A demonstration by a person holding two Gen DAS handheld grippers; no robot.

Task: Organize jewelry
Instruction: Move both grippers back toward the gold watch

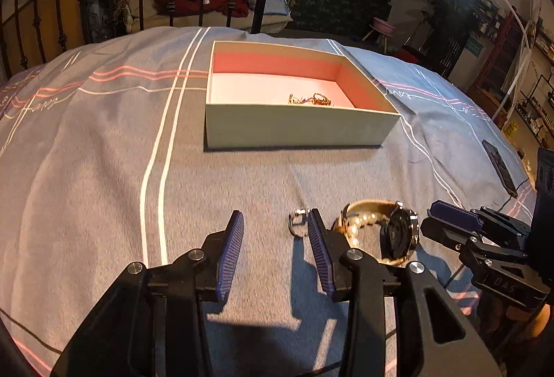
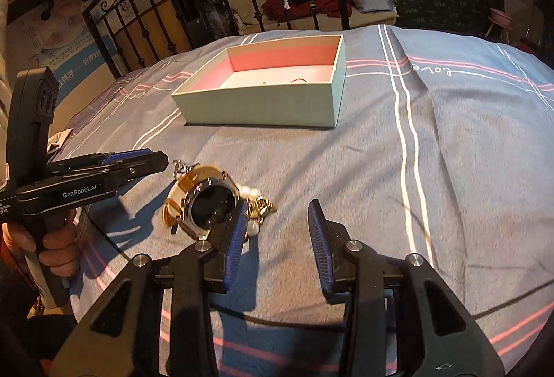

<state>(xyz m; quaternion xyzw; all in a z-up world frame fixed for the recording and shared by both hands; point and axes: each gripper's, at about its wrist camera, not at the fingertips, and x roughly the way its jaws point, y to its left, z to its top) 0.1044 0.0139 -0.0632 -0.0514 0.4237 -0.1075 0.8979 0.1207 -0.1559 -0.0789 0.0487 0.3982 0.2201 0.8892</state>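
Note:
An open pale box (image 1: pixel 294 129) with a pink inside stands on the bed and holds a gold chain piece (image 1: pixel 311 99); it also shows in the right wrist view (image 2: pixel 263 108). A gold watch with a dark face (image 1: pixel 398 231) lies on the cover with a pearl strand (image 1: pixel 360 224) and a small silver ring (image 1: pixel 298 221). My left gripper (image 1: pixel 277 256) is open, its right finger between ring and watch. My right gripper (image 2: pixel 280 238) is open and empty, its left finger beside the watch (image 2: pixel 211 204) and pearls (image 2: pixel 251 195).
The grey-blue striped bed cover (image 1: pixel 104 169) spreads all round. A dark phone (image 1: pixel 500 167) lies at the right edge. A black iron bed rail (image 2: pixel 166 6) stands behind the box. A hand (image 2: pixel 55 245) holds the left gripper's handle.

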